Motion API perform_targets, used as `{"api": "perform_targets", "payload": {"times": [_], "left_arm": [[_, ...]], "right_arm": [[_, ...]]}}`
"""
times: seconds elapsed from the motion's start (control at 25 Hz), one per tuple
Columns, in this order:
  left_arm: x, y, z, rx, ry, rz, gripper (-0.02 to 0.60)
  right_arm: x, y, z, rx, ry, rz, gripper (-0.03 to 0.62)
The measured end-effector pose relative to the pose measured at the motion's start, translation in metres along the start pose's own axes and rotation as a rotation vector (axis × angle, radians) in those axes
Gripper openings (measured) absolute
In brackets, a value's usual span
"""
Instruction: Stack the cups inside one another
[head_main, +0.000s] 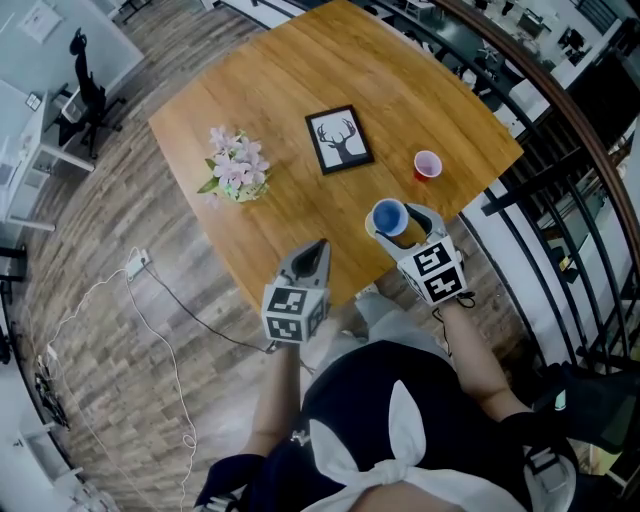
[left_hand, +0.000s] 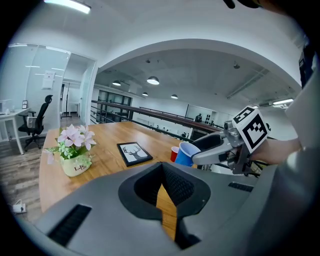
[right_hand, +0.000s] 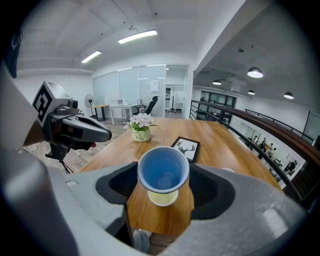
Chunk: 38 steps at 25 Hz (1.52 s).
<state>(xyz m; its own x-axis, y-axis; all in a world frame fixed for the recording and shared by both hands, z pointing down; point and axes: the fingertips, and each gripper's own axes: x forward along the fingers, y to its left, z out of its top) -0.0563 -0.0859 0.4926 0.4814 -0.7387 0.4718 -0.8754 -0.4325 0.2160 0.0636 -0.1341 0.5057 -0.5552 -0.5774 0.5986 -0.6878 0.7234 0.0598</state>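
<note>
My right gripper (head_main: 396, 219) (right_hand: 163, 176) is shut on a blue cup (head_main: 389, 216) (right_hand: 163, 169), held upright near the table's front edge. Straight under it a pale yellow cup (right_hand: 163, 196) (head_main: 371, 228) stands on the wood; I cannot tell whether the blue cup's base is inside it. A red cup (head_main: 427, 165) (left_hand: 174, 153) stands alone further back toward the right edge. My left gripper (head_main: 318, 248) (left_hand: 163, 175) hangs over the front edge left of the blue cup, jaws shut with nothing between them. The left gripper view shows the blue cup (left_hand: 186, 154) in the right gripper (left_hand: 212, 148).
A framed deer picture (head_main: 338, 138) (right_hand: 186, 147) lies mid-table and a small pot of pink flowers (head_main: 236, 168) (left_hand: 74, 150) stands to the left. A black railing (head_main: 540, 170) runs close along the table's (head_main: 290, 80) right side. A cable (head_main: 150, 300) lies on the floor.
</note>
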Motion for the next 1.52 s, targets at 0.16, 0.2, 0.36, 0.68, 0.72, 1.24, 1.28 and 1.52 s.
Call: {"api": "perform_targets", "payload": {"times": [0.16, 0.2, 0.36, 0.68, 0.72, 1.24, 1.28, 1.52], "left_arm": [[0.004, 0.001, 0.004, 0.003, 0.011, 0.004, 0.017], [0.005, 0.002, 0.005, 0.003, 0.015, 0.004, 0.017], [0.012, 0.004, -0.001, 0.002, 0.035, -0.003, 0.017], [0.026, 0.008, -0.005, -0.005, 0.056, -0.005, 0.017], [0.027, 0.009, -0.005, -0.006, 0.059, -0.005, 0.018], [0.045, 0.012, -0.001, -0.017, 0.066, 0.000, 0.017], [0.046, 0.012, -0.002, -0.020, 0.069, 0.002, 0.018], [0.052, 0.012, -0.004, -0.023, 0.079, 0.003, 0.017]], "right_arm": [[0.007, 0.000, -0.009, 0.012, 0.019, 0.029, 0.318], [0.010, 0.000, -0.011, 0.013, 0.024, 0.034, 0.319], [0.021, -0.002, -0.021, 0.020, 0.046, 0.052, 0.319], [0.040, -0.003, -0.039, 0.030, 0.093, 0.090, 0.319], [0.042, -0.004, -0.040, 0.034, 0.096, 0.095, 0.320], [0.058, -0.001, -0.058, 0.072, 0.139, 0.167, 0.331], [0.059, -0.001, -0.058, 0.073, 0.140, 0.169, 0.331], [0.060, -0.009, -0.056, 0.079, 0.131, 0.161, 0.331]]}}
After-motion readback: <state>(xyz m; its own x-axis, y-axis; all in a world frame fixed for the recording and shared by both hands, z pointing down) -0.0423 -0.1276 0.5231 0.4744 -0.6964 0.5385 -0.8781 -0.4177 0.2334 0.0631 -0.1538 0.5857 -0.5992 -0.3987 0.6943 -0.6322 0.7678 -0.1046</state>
